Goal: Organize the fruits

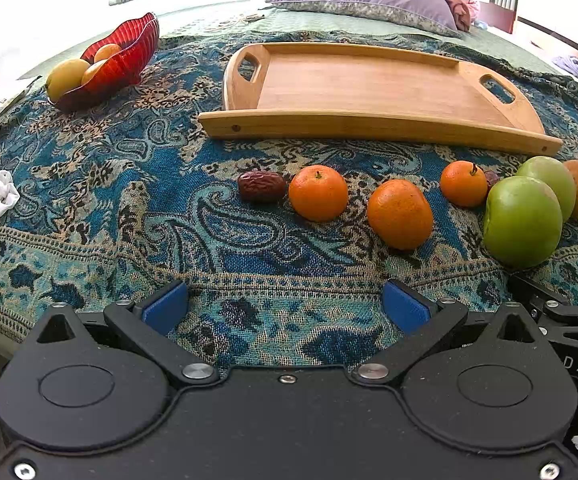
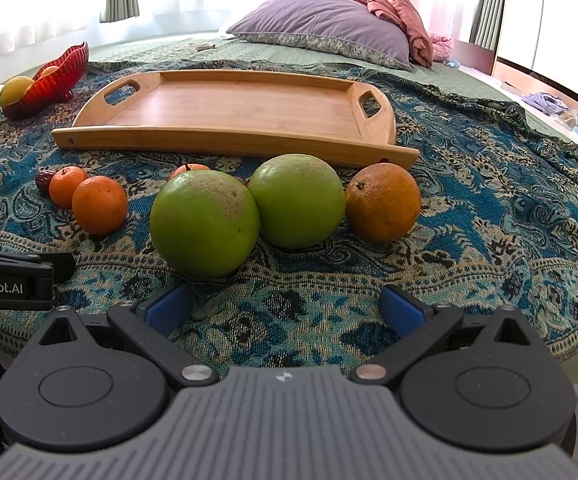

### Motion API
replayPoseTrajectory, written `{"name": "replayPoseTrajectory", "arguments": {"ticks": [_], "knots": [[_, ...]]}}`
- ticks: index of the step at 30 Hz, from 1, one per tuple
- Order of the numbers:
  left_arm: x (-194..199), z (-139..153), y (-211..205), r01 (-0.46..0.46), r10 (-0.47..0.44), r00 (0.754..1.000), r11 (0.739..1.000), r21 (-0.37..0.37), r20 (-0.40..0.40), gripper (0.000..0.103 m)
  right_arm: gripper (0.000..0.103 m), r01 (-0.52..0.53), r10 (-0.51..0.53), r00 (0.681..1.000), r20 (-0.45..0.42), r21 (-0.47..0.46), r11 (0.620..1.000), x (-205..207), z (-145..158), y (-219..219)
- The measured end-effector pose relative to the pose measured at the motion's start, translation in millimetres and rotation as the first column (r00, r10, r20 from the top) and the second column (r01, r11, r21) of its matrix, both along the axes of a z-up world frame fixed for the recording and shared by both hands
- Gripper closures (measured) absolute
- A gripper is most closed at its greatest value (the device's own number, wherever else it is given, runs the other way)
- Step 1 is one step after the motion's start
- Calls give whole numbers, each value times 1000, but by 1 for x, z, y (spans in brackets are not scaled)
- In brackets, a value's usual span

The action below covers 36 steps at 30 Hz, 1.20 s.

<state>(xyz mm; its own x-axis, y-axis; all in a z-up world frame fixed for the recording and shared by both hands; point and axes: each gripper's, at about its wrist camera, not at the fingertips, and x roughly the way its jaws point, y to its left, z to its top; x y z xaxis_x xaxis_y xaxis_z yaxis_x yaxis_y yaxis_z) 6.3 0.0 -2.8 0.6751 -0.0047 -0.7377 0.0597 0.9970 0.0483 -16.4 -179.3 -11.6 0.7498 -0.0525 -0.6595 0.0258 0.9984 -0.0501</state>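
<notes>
While both grippers hang over the paisley cloth (image 1: 89, 184) with jaws spread and empty, the left gripper (image 1: 287, 304) and right gripper (image 2: 287, 306) face a fruit row before the bare wooden tray (image 2: 249, 108). At twelve o'clock of the right, two green fruits (image 2: 205, 224) touch, half hiding a tangerine (image 2: 191, 168). The red bowl (image 1: 123, 62) sits at ten o'clock.
</notes>
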Motion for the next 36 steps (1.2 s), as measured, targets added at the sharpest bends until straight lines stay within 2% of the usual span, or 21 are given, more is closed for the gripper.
{"name": "replayPoseTrajectory", "arguments": {"ticks": [14,20,27,30,32,34,36], "knots": [[-2,1,0,-3,4,1000,1000,-5,21,0,0,23,-23,1000,11,-53,998,-5,0,12],[-9,5,3,16,-14,999,1000,-26,46,2,0,24,-23,999,28,-21,1000,-8,1,7],[-15,22,2,63,-55,992,996,-64,116,10,0,-21,19,990,137,10,1000,-24,12,16],[-14,29,-1,93,-80,988,992,-90,135,17,0,-42,40,987,157,9,999,-24,14,19],[-12,32,-4,113,-100,986,989,-98,134,25,0,-59,54,985,163,22,998,-23,14,19],[-11,33,-6,128,-113,985,986,-109,129,38,3,-79,72,982,173,32,996,-23,15,20],[-8,33,-8,142,-127,985,981,-130,114,43,4,-94,88,979,182,24,995,-22,15,22]]}}
